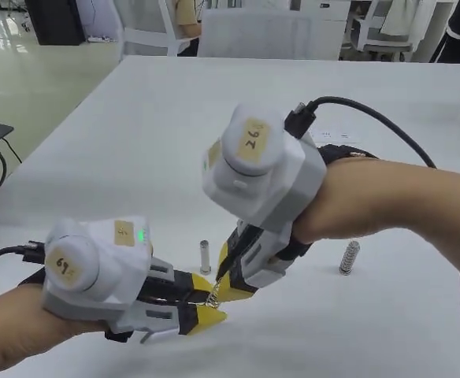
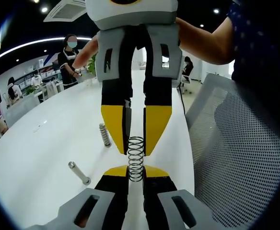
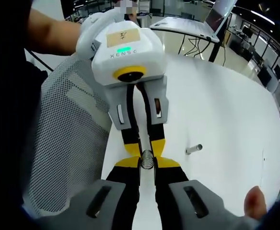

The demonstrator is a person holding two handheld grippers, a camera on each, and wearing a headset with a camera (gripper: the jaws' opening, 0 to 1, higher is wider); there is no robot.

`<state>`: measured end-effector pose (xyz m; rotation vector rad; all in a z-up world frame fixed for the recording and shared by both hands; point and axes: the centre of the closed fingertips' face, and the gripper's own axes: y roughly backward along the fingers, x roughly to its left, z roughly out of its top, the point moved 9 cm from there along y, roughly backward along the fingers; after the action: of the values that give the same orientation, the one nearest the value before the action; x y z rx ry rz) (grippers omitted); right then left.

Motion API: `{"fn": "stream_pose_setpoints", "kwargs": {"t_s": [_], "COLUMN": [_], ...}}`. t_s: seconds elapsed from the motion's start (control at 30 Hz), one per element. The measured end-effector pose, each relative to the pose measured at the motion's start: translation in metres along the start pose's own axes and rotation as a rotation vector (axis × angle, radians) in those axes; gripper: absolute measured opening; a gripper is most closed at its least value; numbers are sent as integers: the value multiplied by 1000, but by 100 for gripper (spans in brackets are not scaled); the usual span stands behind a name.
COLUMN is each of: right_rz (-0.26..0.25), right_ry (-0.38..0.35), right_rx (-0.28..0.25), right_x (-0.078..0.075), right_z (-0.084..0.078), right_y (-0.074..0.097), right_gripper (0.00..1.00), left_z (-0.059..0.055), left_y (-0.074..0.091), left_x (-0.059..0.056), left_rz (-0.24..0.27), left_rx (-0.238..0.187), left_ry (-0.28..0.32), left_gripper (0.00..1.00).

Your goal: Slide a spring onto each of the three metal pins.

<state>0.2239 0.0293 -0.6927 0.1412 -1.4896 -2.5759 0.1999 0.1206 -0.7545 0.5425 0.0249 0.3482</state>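
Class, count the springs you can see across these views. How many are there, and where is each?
2. One spring is held between the left gripper and the right gripper. A second spring rests on the table. More may be hidden.

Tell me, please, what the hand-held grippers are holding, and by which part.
A spring, held at both ends: the left hand-held gripper pinches one end and the right hand-held gripper the opposite end.

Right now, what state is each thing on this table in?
Small coiled metal spring: gripped at both ends.
Left gripper: fingers shut on that spring.
Right gripper: fingers shut on that spring.
Short silver metal pin: standing upright, bare.
Second coiled spring: apart on the white table, untouched.
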Motion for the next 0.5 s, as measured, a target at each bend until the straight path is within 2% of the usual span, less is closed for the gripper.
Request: {"fn": "stream_pose_setpoints", "kwargs": {"t_s": [0.5], "right_rz": [-1], "right_ry": [4], "right_rx": [-5], "right_x": [-2], "right_z": [-2], "right_y": [-5], "right_gripper": [9], "left_z": [2], "left_y": [2], "left_x": [2], "left_rz": [9], "left_rx": [-23], "left_ry": [6], "left_gripper": [2]}}
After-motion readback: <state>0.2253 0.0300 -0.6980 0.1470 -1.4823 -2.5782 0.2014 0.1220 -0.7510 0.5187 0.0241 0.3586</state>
